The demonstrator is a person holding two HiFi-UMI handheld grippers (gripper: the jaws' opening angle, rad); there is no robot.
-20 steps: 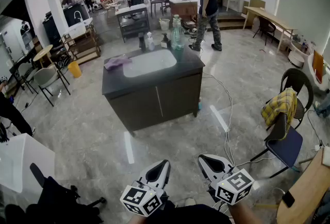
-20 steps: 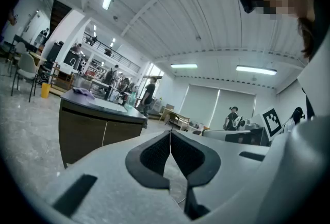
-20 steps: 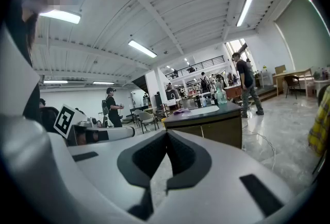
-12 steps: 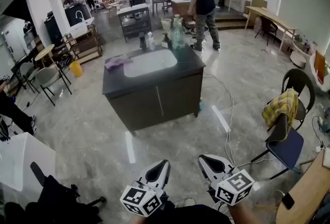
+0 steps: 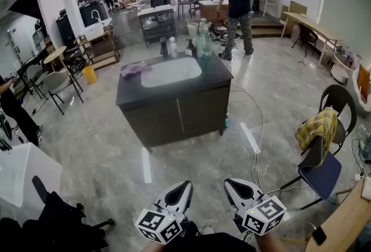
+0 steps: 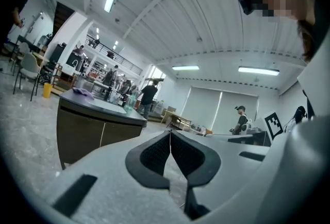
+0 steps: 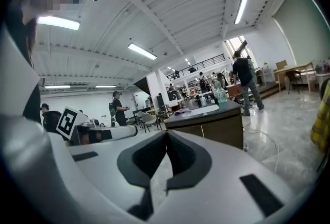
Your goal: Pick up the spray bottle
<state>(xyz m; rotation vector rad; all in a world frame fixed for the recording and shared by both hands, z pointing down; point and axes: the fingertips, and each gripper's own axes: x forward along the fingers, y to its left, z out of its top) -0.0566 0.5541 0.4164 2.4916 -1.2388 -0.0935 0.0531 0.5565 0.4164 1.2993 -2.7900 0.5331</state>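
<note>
From where I stand, the left gripper (image 5: 184,186) and right gripper (image 5: 232,184) are carried low and close to the body, well apart from the dark surface (image 5: 130,93). It looks like a walking-up posture, with no reach begun. Both pairs of jaws are clenched tip to tip on nothing. The spray bottle (image 5: 204,43), which I take to be the tall greenish one, stands at the surface's far edge behind the sink (image 5: 171,71).
</note>
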